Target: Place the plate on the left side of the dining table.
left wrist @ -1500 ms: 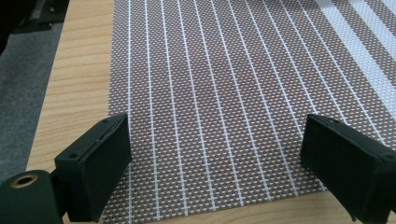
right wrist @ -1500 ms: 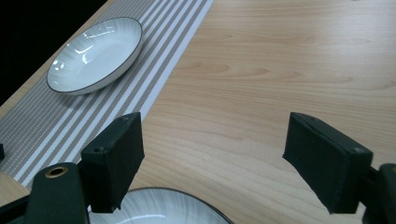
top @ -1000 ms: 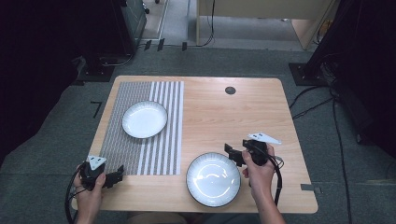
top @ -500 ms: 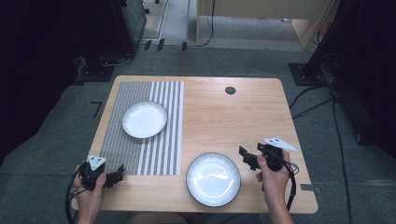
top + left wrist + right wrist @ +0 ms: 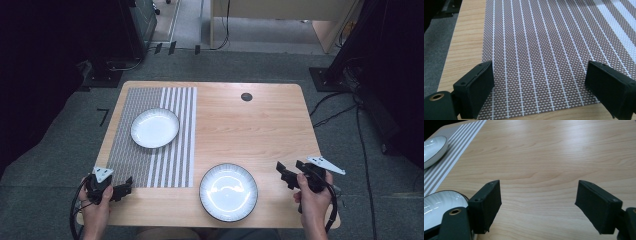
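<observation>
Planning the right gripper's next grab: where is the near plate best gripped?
Probably at the right rim of the near plate, coming in from the right gripper, whose jaws stand open beside it. The plate lies flat on the table, so the raised thin rim is the only part they can span.

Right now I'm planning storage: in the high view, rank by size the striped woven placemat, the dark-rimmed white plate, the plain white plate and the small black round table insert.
1. Striped woven placemat
2. Dark-rimmed white plate, nearer the camera, so unsure
3. Plain white plate
4. Small black round table insert
</observation>
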Tool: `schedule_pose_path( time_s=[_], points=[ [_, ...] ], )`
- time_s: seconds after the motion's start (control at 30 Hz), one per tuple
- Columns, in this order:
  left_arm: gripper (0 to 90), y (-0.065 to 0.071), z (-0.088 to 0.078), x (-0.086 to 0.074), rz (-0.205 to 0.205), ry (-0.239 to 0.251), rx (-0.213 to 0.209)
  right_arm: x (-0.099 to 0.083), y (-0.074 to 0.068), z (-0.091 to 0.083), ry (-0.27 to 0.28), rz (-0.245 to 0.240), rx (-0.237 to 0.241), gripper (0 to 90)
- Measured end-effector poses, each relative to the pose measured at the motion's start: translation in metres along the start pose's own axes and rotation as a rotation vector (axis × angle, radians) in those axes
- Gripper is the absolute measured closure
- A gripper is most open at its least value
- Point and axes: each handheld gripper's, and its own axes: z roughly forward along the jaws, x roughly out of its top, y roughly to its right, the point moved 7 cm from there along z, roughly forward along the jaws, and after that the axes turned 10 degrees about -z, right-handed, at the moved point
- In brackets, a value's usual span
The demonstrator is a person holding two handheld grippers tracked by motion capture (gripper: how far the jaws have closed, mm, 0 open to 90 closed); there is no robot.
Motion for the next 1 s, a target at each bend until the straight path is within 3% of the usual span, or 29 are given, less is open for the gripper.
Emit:
schedule_pose_path(
  time_s=[0.47, 0.77, 1.0],
  points=[
    [8.2, -0.001, 0.0, 0.0, -0.008, -0.001, -0.006, -0.011, 0.043, -0.02, -0.001, 0.026, -0.077, 20.5],
    [7.1, -0.002, 0.001, -0.001, -0.03, -0.006, -0.019, -0.035, 0.072, -0.026, -0.032, 0.073, -0.137, 20.6],
    [6.9, -0.003, 0.002, -0.001, -0.034, -0.006, -0.023, -0.049, 0.083, -0.028, -0.053, 0.082, -0.163, 20.6]
  ],
)
